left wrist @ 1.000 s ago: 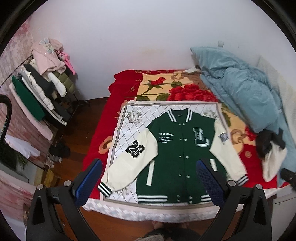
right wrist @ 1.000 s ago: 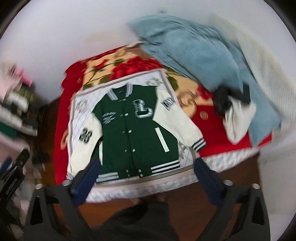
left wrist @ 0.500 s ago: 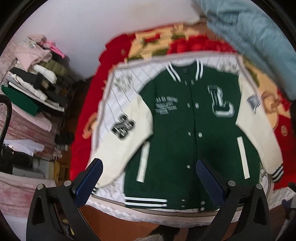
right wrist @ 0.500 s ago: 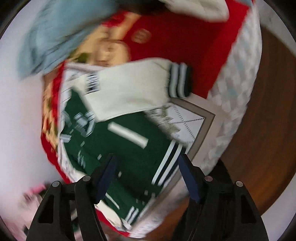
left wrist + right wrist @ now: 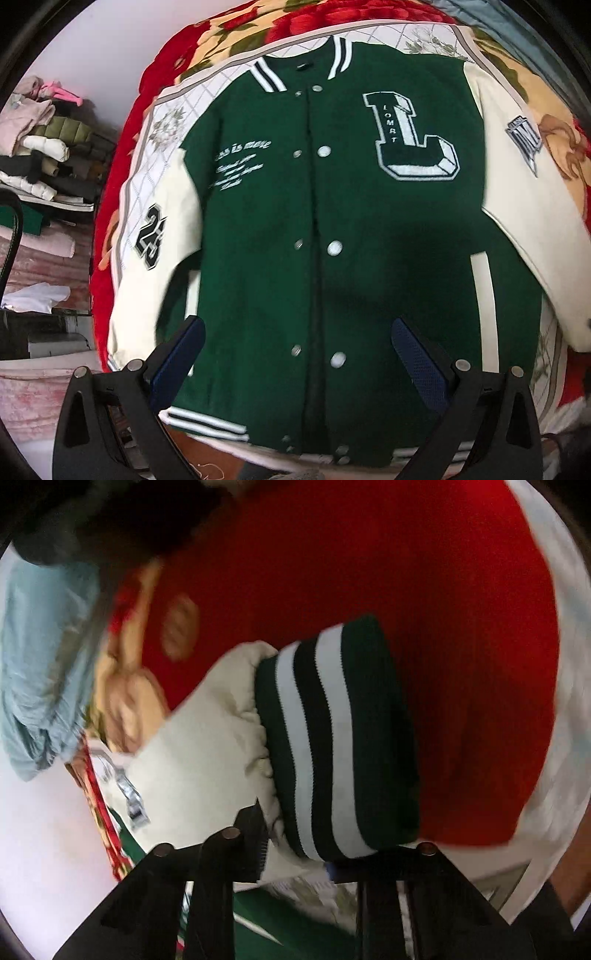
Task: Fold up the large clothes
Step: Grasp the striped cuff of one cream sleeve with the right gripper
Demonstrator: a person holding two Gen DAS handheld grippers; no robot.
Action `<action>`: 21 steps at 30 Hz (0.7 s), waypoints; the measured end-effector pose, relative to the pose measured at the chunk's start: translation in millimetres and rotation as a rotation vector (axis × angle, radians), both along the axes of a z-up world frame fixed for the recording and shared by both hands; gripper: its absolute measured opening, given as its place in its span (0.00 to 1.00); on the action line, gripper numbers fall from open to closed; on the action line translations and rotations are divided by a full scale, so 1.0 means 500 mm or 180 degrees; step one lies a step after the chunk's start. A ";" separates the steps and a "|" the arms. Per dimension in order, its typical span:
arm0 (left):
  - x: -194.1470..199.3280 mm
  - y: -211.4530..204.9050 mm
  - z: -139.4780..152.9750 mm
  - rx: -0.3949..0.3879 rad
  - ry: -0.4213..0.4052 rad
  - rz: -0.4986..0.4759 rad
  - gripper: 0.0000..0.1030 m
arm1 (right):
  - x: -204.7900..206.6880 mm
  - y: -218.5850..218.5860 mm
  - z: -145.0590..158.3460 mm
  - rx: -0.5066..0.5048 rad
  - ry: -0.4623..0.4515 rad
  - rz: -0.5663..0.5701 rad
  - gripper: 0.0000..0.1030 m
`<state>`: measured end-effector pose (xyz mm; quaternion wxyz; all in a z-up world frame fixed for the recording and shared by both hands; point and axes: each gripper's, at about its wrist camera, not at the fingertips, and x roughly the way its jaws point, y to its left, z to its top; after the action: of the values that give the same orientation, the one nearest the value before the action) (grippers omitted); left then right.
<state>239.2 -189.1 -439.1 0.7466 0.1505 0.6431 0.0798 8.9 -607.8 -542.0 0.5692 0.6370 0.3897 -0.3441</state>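
Varsity jacket [image 5: 332, 229] lies flat, front up, snaps done, on the quilted white mat [image 5: 162, 122] over the red floral blanket [image 5: 236, 26]. Collar far, hem near.

Change in the last second: both my claws dropped from a high overview to close range. My right gripper [image 5: 295, 864] swung out to the jacket's right sleeve, and the striped cuff [image 5: 332, 738] now fills its view (blurred, mid-motion). The cuff sits right at the finger bases; fingertips are hidden under the fabric, so I can't tell whether it's clamped yet or only nosed up against it.

My left gripper [image 5: 295, 365] hangs over the lower front, near the hem, fingers wide apart, holding nothing. Left sleeve [image 5: 155, 258] with the "23" patch is untouched.

Read: the approach is finished and the fold hasn't started. Likely first step is the right sleeve across the chest.
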 end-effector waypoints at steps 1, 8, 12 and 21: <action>0.008 -0.002 -0.009 -0.0016 -0.0015 0.0004 1.00 | 0.011 -0.013 0.017 -0.0108 0.0006 0.0020 0.20; 0.069 0.044 -0.062 -0.0037 -0.0124 0.0164 1.00 | 0.180 -0.059 0.222 -0.0986 -0.0146 0.0490 0.17; 0.099 0.124 -0.079 -0.0066 -0.0204 0.0436 1.00 | 0.355 0.028 0.358 -0.1391 -0.0465 0.1104 0.16; 0.060 0.403 -0.097 -0.0168 -0.0218 0.1279 1.00 | 0.738 0.545 0.359 -0.1394 -0.0736 0.2968 0.15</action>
<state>269.3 12.2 -487.6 0.7408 -0.0032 0.6363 0.2154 377.8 -335.4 -362.5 0.8209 0.2961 0.4853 -0.0551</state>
